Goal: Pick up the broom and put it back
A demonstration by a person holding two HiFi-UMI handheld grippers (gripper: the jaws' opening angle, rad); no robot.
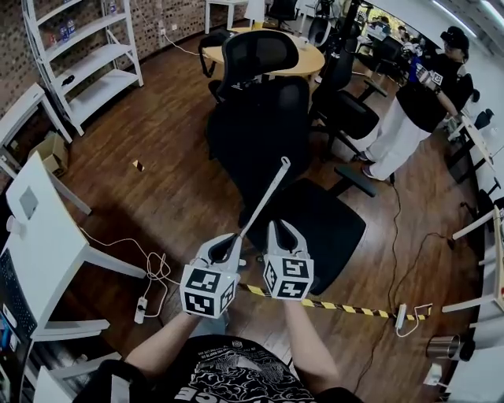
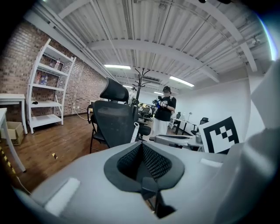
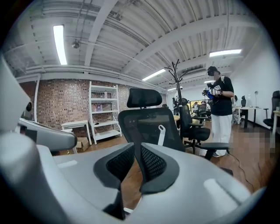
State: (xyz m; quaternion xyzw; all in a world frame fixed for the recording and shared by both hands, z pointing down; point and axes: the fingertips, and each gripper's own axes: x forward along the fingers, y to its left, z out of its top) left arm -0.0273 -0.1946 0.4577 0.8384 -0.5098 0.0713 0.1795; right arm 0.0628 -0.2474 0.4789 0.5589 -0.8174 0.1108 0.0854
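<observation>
Left tongs [image 1: 230, 242] pinching broom handle [image 1: 264, 201], pads pressed together on it; handle slanting up and away, its holed tip [image 1: 285, 163] showing against black office chair [image 1: 260, 126]. Right tongs [image 1: 283, 230] hovering just beside, jaws narrowly apart, gripping nothing. Chair standing directly ahead, in way, its seat [image 1: 319, 228] lying just beyond tongs; round wooden table [image 1: 311, 59] standing behind it; person [image 1: 417, 102] standing at right; white shelf [image 1: 87, 67] standing along brick wall [image 1: 157, 16]; striped tape [image 1: 346, 307] crossing floor [image 1: 181, 181].

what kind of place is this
Most likely an open-plan office or lab workspace: black mesh office chairs, white shelving against a brick wall, and a round wooden table with more desks behind.
</observation>
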